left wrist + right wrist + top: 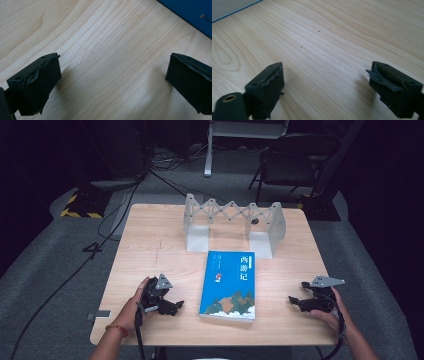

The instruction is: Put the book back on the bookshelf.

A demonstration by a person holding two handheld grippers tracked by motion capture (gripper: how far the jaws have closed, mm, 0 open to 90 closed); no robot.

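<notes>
Left gripper view looks along its own two black jaws, spread wide over bare wood with nothing between them; the left gripper (pixel 112 82) is released, and a blue corner of the book (pixel 192 15) cuts across the top right of that picture. Right gripper view shows the same stance: the right gripper (pixel 324 87) stands with jaws well apart above the wood grain, empty, and a pale strip with a thin blue line, which may be the book's edge (pixel 229 8), crosses the top left corner.

From the high view, the left gripper (pixel 167 304) rests near the table's front edge toward its left corner, and the right gripper (pixel 300 302) near the front edge toward the right corner, each in a hand. The book (pixel 230 285) lies flat between them, cover up, its lower end close to the table's (pixel 150 235) front edge, apart from both grippers. Behind it, along the far edge, stands an expandable book stand (pixel 235 222) with two grey end plates, nothing held in it.

Judging by this layout, the work looks barely begun: the book is untouched and flat, the stand is vacant. Gripping the book, raising it and setting it upright between the end plates all appear left to do.
</notes>
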